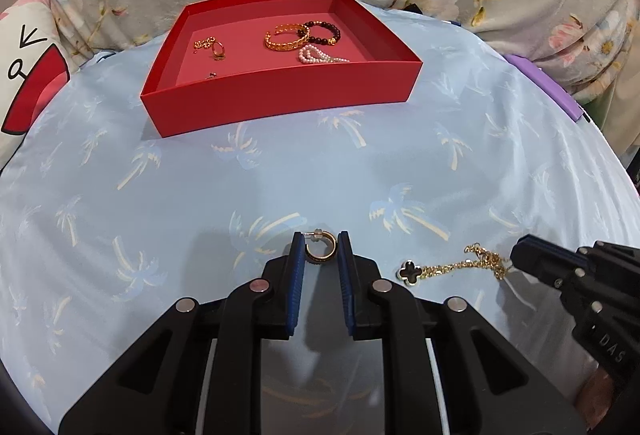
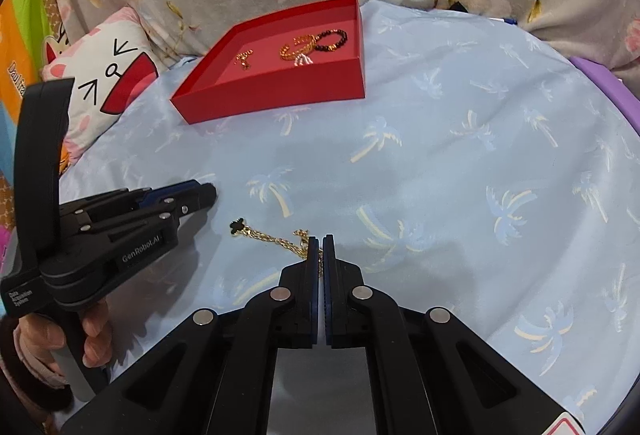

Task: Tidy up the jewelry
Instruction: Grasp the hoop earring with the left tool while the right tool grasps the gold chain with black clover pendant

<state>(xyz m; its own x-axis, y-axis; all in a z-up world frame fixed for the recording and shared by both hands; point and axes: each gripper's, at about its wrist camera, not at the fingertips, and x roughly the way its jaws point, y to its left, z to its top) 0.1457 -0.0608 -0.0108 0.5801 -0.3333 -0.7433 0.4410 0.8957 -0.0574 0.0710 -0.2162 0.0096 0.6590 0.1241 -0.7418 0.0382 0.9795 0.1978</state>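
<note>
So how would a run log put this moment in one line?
left fingers: closed on hoop earring | right fingers: pinching clover chain | red tray: some jewelry inside

Gold hoop earring (image 1: 318, 249) sits between the left gripper's (image 1: 320, 249) blue jaws

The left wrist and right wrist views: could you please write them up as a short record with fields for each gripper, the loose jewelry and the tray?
left gripper: jaws on either side of the gold hoop earring, which seems lightly held
right gripper: jaws shut on the chain of the clover necklace
surface: blue palm-print cloth
red tray: holds gold bangle, dark bead bracelet, pearl strand, small gold pieces
</note>
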